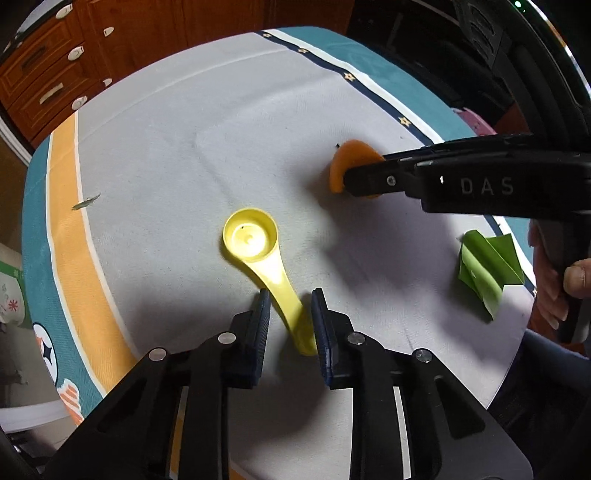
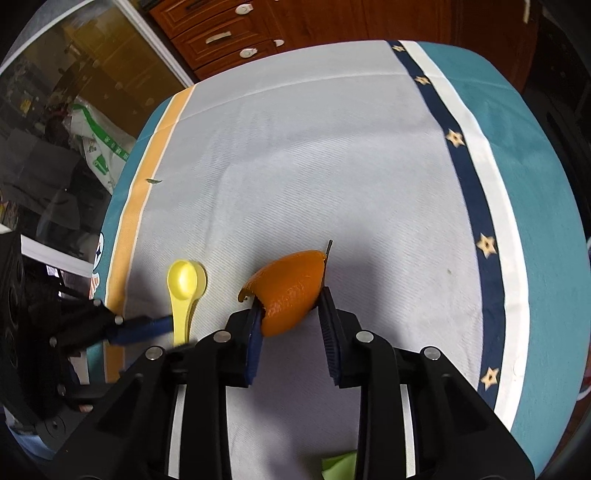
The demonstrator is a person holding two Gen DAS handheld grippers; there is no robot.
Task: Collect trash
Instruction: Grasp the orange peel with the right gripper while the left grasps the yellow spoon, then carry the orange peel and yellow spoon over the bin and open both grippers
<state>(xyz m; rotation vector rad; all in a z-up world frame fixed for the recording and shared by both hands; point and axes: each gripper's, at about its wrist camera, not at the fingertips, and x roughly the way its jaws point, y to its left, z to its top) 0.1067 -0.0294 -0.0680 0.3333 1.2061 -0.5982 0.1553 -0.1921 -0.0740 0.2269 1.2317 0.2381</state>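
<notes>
On the white tablecloth (image 1: 221, 122), both grips bite: left gripper (image 1: 290, 321) narrowed on the yellow plastic measuring spoon's (image 1: 258, 254) handle, right gripper (image 2: 290, 317) pinching the curved orange peel (image 2: 288, 288), apparently ready to lift.

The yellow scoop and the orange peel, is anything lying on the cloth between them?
No. Between the yellow scoop and the orange peel only bare tablecloth shows, in both wrist views.

Striped tablecloth (image 1: 221, 122) on table; wooden drawers (image 2: 229, 33) beyond.
</notes>
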